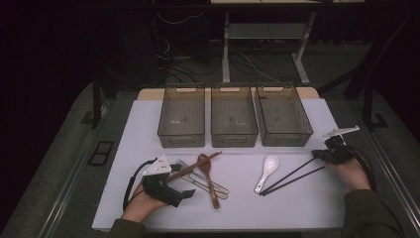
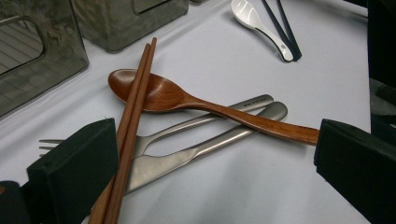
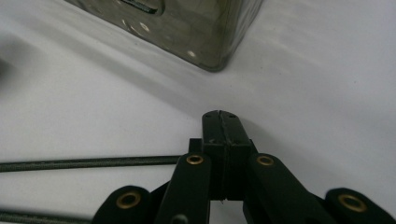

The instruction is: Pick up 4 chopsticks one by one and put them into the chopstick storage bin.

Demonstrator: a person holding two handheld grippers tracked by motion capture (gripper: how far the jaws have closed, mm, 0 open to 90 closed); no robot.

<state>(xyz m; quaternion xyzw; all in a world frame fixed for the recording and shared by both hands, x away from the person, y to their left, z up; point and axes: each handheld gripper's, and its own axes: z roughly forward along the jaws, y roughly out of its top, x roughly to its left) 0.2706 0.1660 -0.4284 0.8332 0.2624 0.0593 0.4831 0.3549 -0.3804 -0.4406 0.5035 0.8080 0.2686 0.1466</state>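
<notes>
All three smoked transparent plastic bins (image 1: 233, 116) are unfilled; the left gripper (image 2: 215, 158) is released astride brown wooden chopsticks (image 2: 128, 140), the right gripper (image 3: 223, 140) clenched empty.

The place looks like a lab or test room set up for recording, not a home. A white table (image 1: 297, 208) stands on grey carpet in a dark room. Beyond its far edge, loose cables (image 1: 173, 59) trail across the floor beside the metal legs of a desk (image 1: 225, 49). Three identical smoky plastic bins (image 1: 233, 136) sit in a neat row along the table's far edge.
</notes>
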